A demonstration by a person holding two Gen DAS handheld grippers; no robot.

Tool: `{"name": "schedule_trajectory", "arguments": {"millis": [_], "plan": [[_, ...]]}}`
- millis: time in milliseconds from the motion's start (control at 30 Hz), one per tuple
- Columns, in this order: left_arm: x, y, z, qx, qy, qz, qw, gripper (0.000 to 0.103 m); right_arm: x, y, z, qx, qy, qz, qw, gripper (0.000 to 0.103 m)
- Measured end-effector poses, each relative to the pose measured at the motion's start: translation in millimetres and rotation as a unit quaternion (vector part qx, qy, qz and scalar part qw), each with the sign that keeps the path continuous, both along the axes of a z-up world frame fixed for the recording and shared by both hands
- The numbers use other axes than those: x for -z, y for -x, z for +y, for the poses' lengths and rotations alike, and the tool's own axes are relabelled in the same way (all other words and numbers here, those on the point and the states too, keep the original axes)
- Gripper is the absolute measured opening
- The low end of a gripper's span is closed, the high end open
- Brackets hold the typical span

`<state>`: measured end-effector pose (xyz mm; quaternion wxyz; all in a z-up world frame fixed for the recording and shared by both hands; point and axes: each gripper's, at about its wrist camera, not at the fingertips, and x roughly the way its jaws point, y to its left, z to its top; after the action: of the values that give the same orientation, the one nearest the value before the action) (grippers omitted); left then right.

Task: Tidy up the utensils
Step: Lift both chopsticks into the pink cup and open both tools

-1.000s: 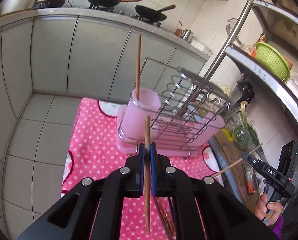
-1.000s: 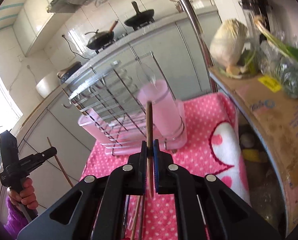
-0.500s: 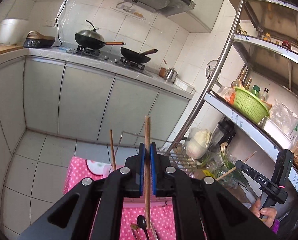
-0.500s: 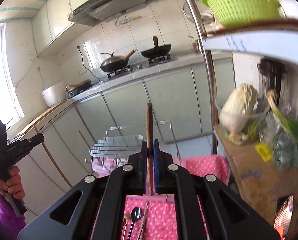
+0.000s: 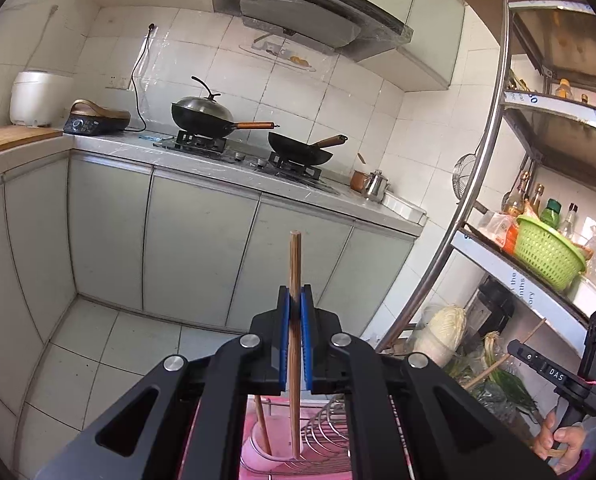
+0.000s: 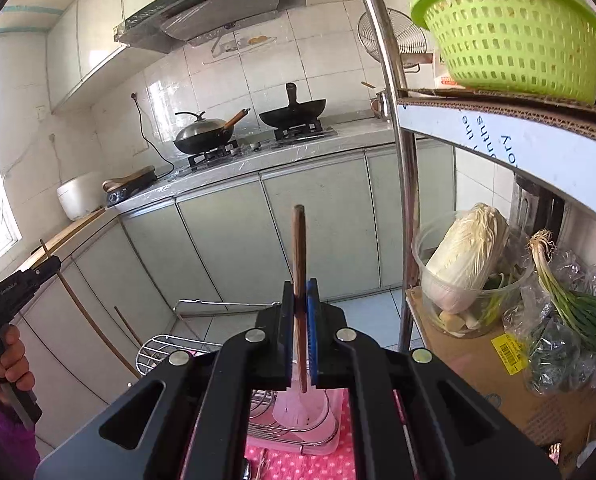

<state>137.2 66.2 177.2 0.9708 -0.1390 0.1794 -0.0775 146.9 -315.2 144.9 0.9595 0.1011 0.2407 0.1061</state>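
The grey cabinet fronts (image 5: 202, 240) and the tiled floor (image 5: 98, 344) now fill both views, where a second ago the pink dotted cloth (image 6: 298, 464) filled the near ground; both tools have been lifted and tipped up. The wire dish rack (image 6: 166, 350) has dropped to the bottom edge, and its pink cup (image 5: 266, 440) is seen just below the left gripper (image 5: 295, 320), open mouth up, one chopstick (image 5: 262, 424) already leaning inside. The left gripper is pressed together on a wooden chopstick (image 5: 294, 264), held upright, its lower tip reaching the cup's mouth. The right gripper (image 6: 300, 312) is pinching a darker wooden stick (image 6: 299, 248), also upright, over the cup. Open floor lies far left; the steel shelf post (image 6: 407, 240) stands close on the right.
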Motion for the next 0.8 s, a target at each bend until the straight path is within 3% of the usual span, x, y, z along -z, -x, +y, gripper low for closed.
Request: {"name": "schedule_trajectory", "arguments": {"millis": [133, 300, 500, 700, 800], "plan": [[20.9, -13.9, -9.0, -0.008, -0.024, 0.008, 0.9997, 0.005, 20.2, -15.3, 6.4, -0.008, 0.009, 0.031, 0.999, 0.006], [64.1, -31.8, -15.6, -0.001, -0.033, 0.063, 0.9974, 0.005, 42.3, -28.0, 14.0, -0.022, 0.011, 0.07, 0.997, 0.006], [110.4, -48.8, -10.7, 0.0, -0.012, 0.125, 0.9921, 0.005, 74.5, -41.3, 16.1, -0.023, -0.01, 0.111, 0.994, 0.006], [115.0, -49.8, -16.1, 0.008, -0.017, 0.131, 0.9913, 0.005, 87.5, -45.9, 22.1, -0.023, -0.02, 0.121, 0.992, 0.006], [118.3, -49.4, -13.0, 0.017, 0.008, 0.148, 0.9889, 0.009, 92.5, -48.5, 21.6, -0.019, -0.023, 0.129, 0.991, 0.008]]}}
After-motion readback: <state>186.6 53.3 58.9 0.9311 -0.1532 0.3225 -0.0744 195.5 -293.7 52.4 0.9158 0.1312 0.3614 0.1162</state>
